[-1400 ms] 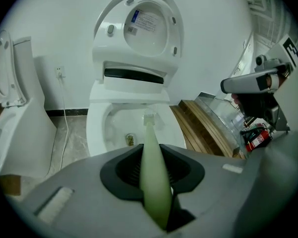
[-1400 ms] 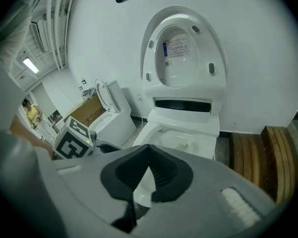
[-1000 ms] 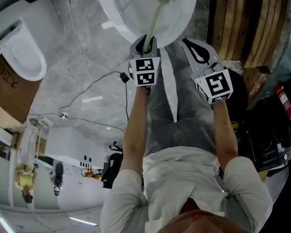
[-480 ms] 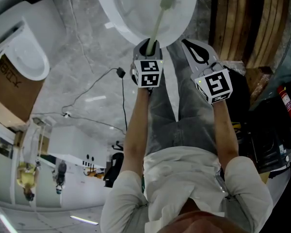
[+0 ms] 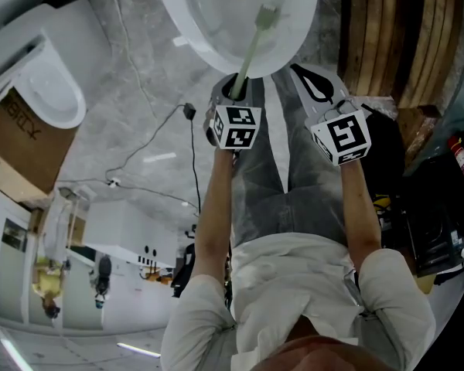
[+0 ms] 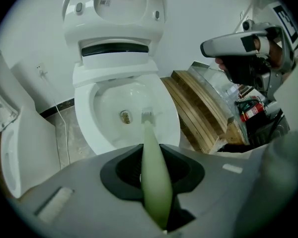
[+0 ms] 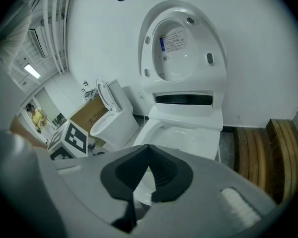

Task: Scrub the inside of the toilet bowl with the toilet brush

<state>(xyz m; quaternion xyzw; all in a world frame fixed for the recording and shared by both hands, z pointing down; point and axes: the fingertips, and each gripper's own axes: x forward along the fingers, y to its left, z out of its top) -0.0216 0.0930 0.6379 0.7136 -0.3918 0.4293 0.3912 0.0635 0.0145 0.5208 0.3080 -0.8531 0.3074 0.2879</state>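
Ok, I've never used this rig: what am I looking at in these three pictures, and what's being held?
No robot: a person holds a two-jaw gripper in each hand. The head view looks down from their head; the other two come from cameras on the grippers, looking along the jaws. The left gripper is shut on the green brush, its head inside the toilet bowl. The right gripper is shut and empty. Nearby: a second toilet, a box, a cable, planks.

Pale green toilet brush (image 5: 251,46), white toilet bowl (image 5: 178,22), grey veined floor (image 5: 131,107), brown wooden planks (image 5: 379,37).
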